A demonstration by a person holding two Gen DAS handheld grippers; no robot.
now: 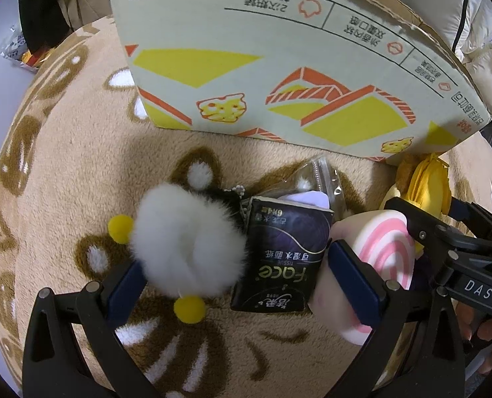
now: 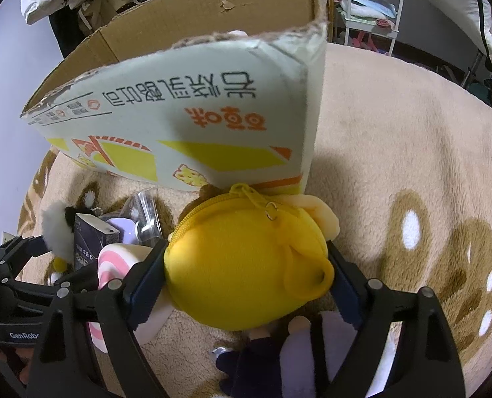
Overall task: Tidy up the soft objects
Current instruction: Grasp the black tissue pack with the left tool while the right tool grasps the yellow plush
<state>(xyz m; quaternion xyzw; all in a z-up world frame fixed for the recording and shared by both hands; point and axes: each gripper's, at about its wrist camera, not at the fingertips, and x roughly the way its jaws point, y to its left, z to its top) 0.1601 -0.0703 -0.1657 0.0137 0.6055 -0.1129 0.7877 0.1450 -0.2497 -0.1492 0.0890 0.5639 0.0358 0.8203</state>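
Left wrist cam: left gripper (image 1: 242, 272) is spread wide w/ nothing clamped. The white fluffy pom-pom (image 1: 188, 238) and the dark tissue pack (image 1: 279, 258) sit between its fingers on the beige rug (image 1: 80, 165), and the pink-swirl cushion (image 1: 378, 252) is right by the right-side finger. Printed cardboard box (image 1: 279, 66) stands behind the pile.

Right wrist cam: right gripper (image 2: 246, 272) has the yellow plush pouch (image 2: 242, 265) between its pads, which touch both sides, jaws wide bc the pouch is fat. Pouch sits on the rug just in front of the box, next to the cushion.
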